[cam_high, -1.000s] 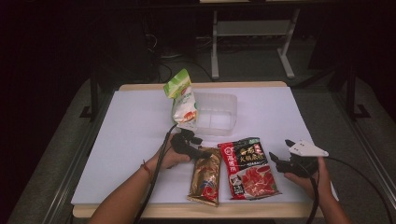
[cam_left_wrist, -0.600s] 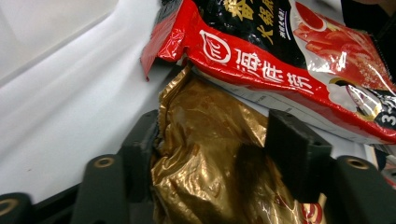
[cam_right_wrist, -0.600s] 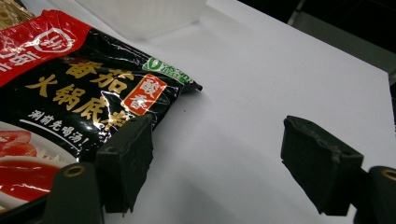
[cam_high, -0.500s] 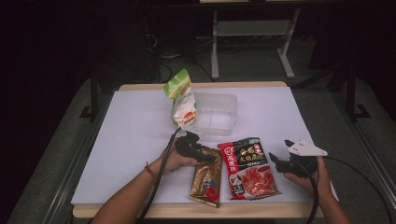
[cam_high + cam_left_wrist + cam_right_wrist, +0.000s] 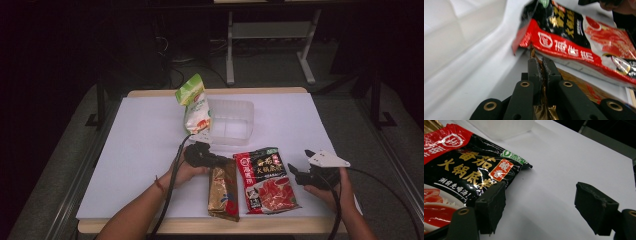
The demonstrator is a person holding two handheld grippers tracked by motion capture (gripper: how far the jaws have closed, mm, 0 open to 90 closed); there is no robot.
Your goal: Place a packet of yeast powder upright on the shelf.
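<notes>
pinching gold packet (image 5: 574, 82) in left tool (image 5: 541, 67), right tool (image 5: 544, 207) agape beside red-black chinese-lettered pouch (image 5: 461, 175)

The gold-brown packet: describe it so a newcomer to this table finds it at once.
Start at the white table and go to its near edge, in front of the clear plastic container. Two flat packets lie side by side there; the gold-brown packet is the narrower, left one. Unlike the red-and-black hotpot base packet beside it, its top edge is pinched in the jaws of the left gripper.
</notes>
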